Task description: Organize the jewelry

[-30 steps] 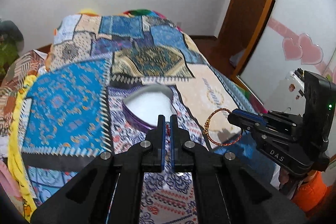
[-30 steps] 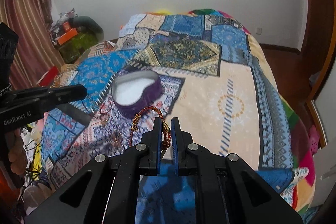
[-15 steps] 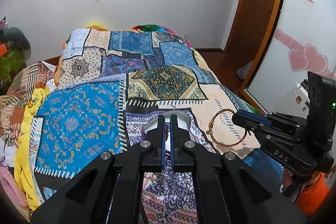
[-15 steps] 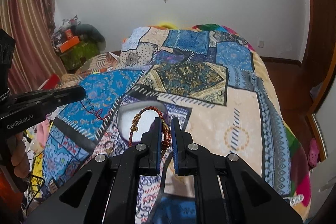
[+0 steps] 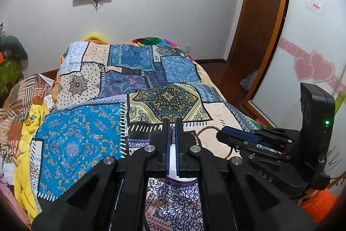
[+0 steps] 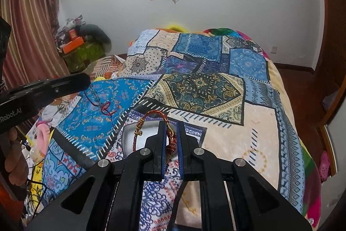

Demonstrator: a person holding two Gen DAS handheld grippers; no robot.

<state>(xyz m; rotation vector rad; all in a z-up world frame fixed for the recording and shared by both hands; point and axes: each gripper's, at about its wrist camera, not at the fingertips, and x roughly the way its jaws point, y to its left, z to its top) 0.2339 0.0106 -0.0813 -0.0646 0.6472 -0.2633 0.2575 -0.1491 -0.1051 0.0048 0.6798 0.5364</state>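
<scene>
My right gripper (image 6: 171, 126) is shut on a red and gold braided bracelet (image 6: 151, 116), held up above the white inside of a purple heart-shaped box (image 6: 138, 140). The same bracelet (image 5: 205, 130) shows beside the right gripper (image 5: 220, 135) in the left wrist view. My left gripper (image 5: 172, 122) is shut on a thin red cord (image 5: 171, 133); the cord (image 6: 103, 108) dangles from the left gripper (image 6: 86, 80) over the blue patch. The box (image 5: 181, 182) is mostly hidden under my left fingers.
Everything lies on a patchwork bedspread (image 6: 216, 90). Small rings (image 5: 162, 201) lie on the purple-patterned cloth near the box. A wooden door (image 5: 259, 25) and a mirrored wardrobe (image 5: 302, 47) stand to the right, curtains (image 6: 26, 25) and clutter to the left.
Both grippers have lifted and tilted up, each still holding its piece. The box has slid lower in both views and the wall screens have come into view.
</scene>
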